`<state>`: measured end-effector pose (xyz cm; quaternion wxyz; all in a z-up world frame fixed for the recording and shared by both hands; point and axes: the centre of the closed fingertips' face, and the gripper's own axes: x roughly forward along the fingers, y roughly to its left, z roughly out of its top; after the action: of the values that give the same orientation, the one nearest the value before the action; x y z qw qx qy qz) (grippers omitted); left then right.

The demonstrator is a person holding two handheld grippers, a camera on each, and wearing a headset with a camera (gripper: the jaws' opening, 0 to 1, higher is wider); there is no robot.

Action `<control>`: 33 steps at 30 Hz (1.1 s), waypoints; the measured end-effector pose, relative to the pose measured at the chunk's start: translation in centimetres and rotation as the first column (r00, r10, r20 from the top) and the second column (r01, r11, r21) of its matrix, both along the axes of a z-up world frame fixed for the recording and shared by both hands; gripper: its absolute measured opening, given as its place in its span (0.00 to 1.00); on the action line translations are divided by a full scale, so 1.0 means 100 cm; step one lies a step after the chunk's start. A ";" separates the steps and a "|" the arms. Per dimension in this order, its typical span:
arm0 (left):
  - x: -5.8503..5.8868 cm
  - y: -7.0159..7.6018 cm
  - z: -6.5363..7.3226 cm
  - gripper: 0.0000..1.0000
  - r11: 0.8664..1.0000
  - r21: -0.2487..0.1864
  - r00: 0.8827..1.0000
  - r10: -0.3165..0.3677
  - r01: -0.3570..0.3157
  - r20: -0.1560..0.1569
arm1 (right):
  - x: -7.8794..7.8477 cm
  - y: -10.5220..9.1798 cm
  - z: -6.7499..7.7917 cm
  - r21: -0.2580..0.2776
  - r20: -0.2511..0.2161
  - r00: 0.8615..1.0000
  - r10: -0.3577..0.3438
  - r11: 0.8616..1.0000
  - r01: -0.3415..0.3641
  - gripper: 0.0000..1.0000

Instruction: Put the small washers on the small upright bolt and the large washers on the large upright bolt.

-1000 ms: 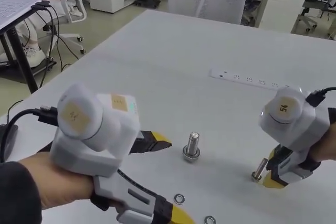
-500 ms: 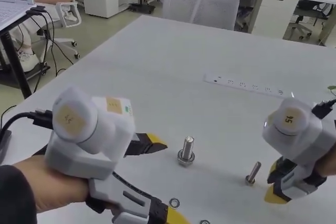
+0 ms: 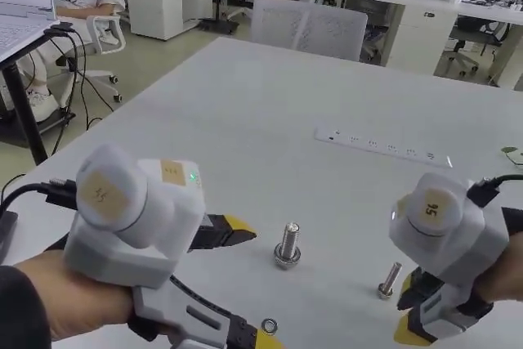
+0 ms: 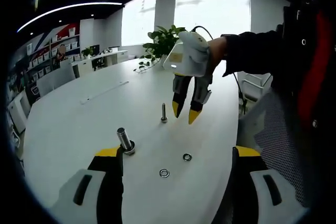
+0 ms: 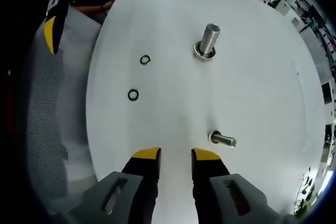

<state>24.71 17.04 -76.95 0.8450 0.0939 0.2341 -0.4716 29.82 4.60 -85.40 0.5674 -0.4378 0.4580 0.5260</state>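
Not much done yet by the look of it. Two washers (image 5: 145, 60) lie loose on the table (image 3: 327, 104), on the near side of the large bolt (image 3: 287, 244), and neither is on a bolt. The small bolt (image 3: 389, 279) stands to the right of the big one, close to the right gripper (image 5: 176, 154). There's a ring round the foot of the large bolt. It could be a washer or just the bolt's head, can't tell.

The left gripper (image 4: 176, 153) is spread wide with nothing in it. The right gripper's jaws have a narrow gap, also empty. So I'd say pretty much all the picking and placing is left.

The head view catches one washer at its bottom edge. The right gripper view looks down and lays out both washers and both bolts together. No idea which washer is which size.
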 end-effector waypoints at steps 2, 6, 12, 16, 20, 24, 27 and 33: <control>-0.001 0.001 0.001 0.85 1.000 -0.001 1.000 0.002 -0.002 0.004 | -0.005 0.004 0.000 0.001 -0.005 1.000 0.011 1.000 -0.011 0.25; -0.002 0.002 0.004 0.85 1.000 -0.004 1.000 0.006 -0.006 0.012 | -0.015 0.015 0.000 0.007 -0.010 0.999 0.043 0.999 -0.043 0.25; -0.006 0.005 0.005 0.85 1.000 -0.003 1.000 0.014 -0.014 0.016 | -0.028 0.032 -0.002 0.001 -0.018 0.994 0.103 0.995 -0.103 0.25; -0.007 0.008 0.006 0.85 1.000 -0.004 1.000 0.019 -0.019 0.017 | -0.035 0.045 -0.003 0.008 -0.019 0.990 0.137 0.991 -0.136 0.25; -0.007 0.008 0.006 0.85 1.000 -0.009 1.000 0.025 -0.025 0.019 | -0.042 0.056 -0.005 0.018 -0.027 0.986 0.163 0.986 -0.163 0.25; -0.008 0.008 0.006 0.85 1.000 -0.011 0.999 0.029 -0.028 0.019 | -0.047 0.064 -0.010 0.013 -0.034 0.980 0.194 0.981 -0.194 0.24; -0.008 0.009 0.006 0.85 0.999 -0.019 0.999 0.035 -0.035 0.018 | -0.049 0.069 -0.012 0.014 -0.039 0.977 0.209 0.978 -0.209 0.24; -0.009 0.011 0.006 0.85 0.999 -0.022 0.999 0.042 -0.042 0.017 | -0.054 0.077 -0.019 0.012 -0.051 0.971 0.235 0.972 -0.235 0.22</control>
<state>23.84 18.14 -76.34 0.8577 0.0839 0.2236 -0.4553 24.43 12.26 -87.27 0.4903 -0.4733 0.4160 0.6021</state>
